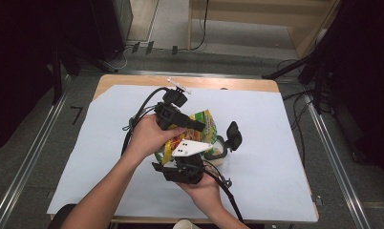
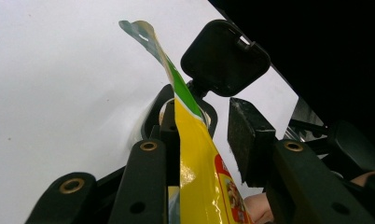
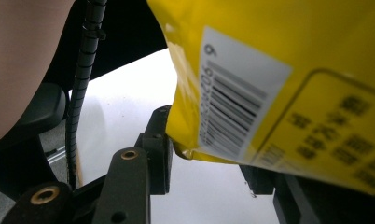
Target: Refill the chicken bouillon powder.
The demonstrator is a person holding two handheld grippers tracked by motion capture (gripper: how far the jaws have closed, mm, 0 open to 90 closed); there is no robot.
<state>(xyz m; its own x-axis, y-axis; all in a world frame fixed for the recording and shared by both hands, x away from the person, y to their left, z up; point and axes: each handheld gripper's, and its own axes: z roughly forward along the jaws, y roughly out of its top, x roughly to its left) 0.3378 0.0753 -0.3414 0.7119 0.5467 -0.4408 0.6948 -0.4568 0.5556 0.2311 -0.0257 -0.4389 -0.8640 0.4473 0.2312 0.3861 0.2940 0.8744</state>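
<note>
Centrally, yellow packet [image 1: 205, 125] over white sheet [image 1: 271, 157] (margins bare).

Lighting: the white sheet [image 1: 257, 157] is lit evenly from overhead in the high view; the surroundings at both sides are left near black. Soft, short shadows are cast beneath the hands.
Glare: a bright sheen is seen on the yellow packet [image 2: 199, 177] in the left gripper view.
Focus: the packet's barcode is rendered soft in the right gripper view, and its printed characters are smeared. Near jaws are slightly blurred in both gripper views.
</note>
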